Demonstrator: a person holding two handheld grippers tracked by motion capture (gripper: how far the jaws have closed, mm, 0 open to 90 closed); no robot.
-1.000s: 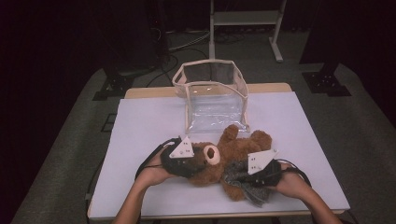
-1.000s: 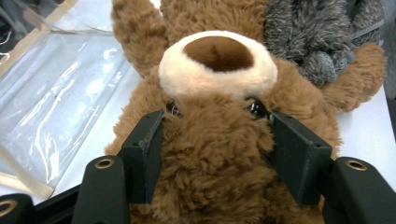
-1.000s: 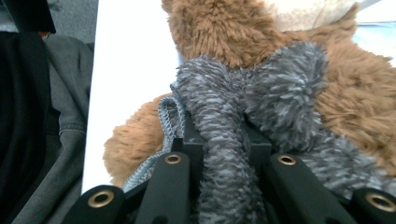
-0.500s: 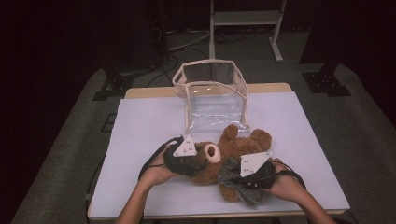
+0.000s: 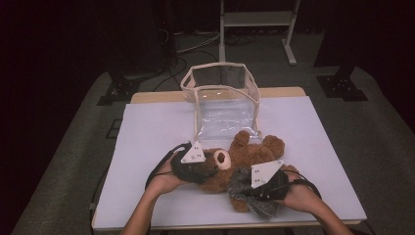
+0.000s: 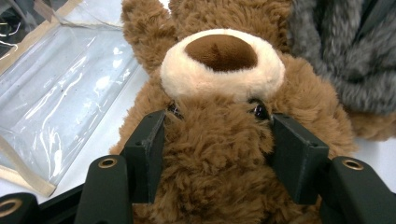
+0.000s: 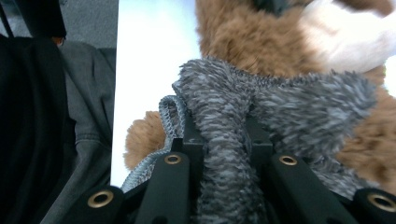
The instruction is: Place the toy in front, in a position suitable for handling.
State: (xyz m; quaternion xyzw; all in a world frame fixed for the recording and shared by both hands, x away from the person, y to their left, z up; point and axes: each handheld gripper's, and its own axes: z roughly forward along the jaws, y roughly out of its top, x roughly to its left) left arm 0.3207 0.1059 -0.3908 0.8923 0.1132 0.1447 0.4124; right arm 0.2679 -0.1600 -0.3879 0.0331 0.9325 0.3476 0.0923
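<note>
A brown teddy bear [image 5: 247, 156] lies on its back on the white table, head toward the left. My left gripper [image 5: 203, 169] is shut on the bear's head [image 6: 219, 140], one pad pressing on each side just behind the eyes, below the cream muzzle [image 6: 223, 65]. A fuzzy grey knit cloth [image 5: 247, 188] lies over the bear's belly and legs. My right gripper [image 5: 254, 188] is shut on a bunched fold of that grey cloth [image 7: 224, 154], with the bear's brown fur [image 7: 252, 42] beyond it.
A clear plastic bag [image 5: 222, 100] with beige trim stands open just behind the bear; its wall shows at the left gripper view's left side [image 6: 60, 107]. The table's near edge [image 5: 220, 225] runs just below both hands. A metal stand [image 5: 257, 24] is on the dark floor behind.
My right gripper has shifted slightly left over the bear's lower body, still holding the grey cloth. The left gripper and the bear's head have stayed put.
</note>
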